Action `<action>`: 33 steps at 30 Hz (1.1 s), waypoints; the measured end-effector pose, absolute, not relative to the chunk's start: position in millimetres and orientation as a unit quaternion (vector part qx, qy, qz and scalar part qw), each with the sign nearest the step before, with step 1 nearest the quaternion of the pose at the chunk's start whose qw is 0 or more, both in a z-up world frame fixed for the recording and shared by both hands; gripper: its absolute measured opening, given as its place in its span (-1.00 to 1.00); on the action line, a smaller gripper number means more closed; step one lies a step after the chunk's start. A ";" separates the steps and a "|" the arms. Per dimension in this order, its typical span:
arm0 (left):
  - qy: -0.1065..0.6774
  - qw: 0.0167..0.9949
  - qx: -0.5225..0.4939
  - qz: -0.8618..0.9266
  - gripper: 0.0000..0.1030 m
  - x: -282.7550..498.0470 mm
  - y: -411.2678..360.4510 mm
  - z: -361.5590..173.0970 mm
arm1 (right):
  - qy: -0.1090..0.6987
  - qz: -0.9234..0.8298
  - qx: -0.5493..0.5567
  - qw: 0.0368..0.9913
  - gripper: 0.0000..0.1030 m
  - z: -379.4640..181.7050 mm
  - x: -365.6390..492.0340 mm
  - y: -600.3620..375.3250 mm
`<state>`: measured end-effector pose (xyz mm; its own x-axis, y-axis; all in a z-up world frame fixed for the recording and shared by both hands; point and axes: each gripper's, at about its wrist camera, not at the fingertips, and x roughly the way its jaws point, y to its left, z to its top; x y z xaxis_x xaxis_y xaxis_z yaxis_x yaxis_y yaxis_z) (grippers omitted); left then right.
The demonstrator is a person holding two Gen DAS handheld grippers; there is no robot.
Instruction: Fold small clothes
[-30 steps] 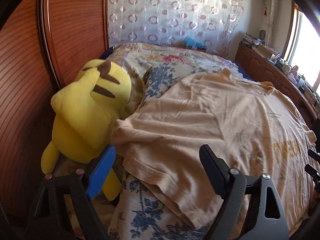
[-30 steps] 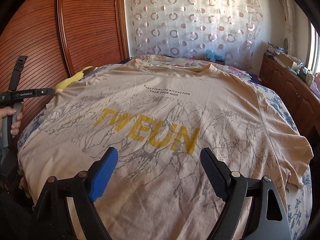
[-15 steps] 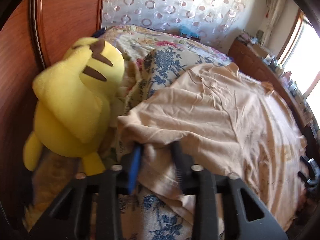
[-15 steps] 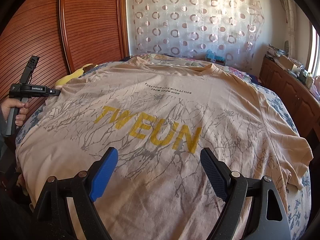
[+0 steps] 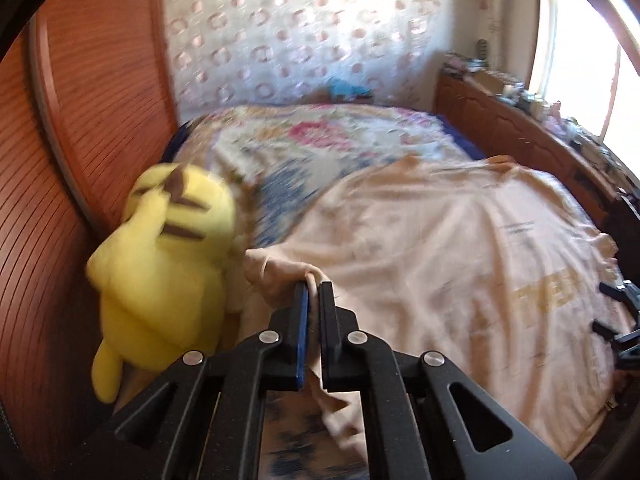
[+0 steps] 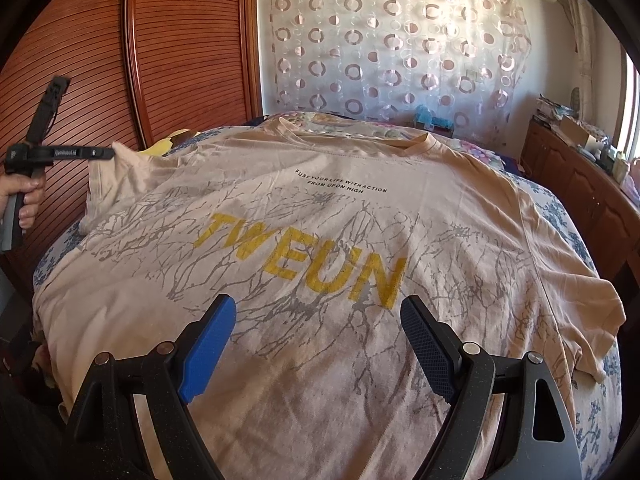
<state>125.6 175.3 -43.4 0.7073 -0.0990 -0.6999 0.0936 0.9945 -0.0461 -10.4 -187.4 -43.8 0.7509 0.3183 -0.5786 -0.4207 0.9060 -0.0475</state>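
Note:
A beige T-shirt point(image 6: 340, 248) with yellow letters "TWEUN" lies spread face up on the bed; it also shows in the left wrist view point(image 5: 460, 248). My left gripper point(image 5: 314, 286) is shut on the shirt's left sleeve edge point(image 5: 280, 276) and holds it lifted off the bed; from the right wrist view that gripper point(image 6: 108, 154) is at the far left with the sleeve point(image 6: 120, 172) raised. My right gripper point(image 6: 316, 320) is open and empty, hovering over the shirt's lower front.
A yellow plush toy point(image 5: 160, 264) sits at the bed's left edge against a wooden wardrobe point(image 6: 100, 60). The floral bedspread point(image 5: 320, 140) lies under the shirt. A wooden dresser point(image 6: 580, 184) with clutter runs along the right. A curtain point(image 6: 400, 48) hangs at the back.
My left gripper moved in on the shirt's left sleeve, shut on it and lifted it. My right gripper stayed open over the shirt's lower front.

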 end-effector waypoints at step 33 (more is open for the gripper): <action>0.442 0.894 0.022 -0.071 0.60 134.3 133.4 -108.7 | 0.288 0.253 -0.110 0.917 0.49 -20.6 -10.6 -175.3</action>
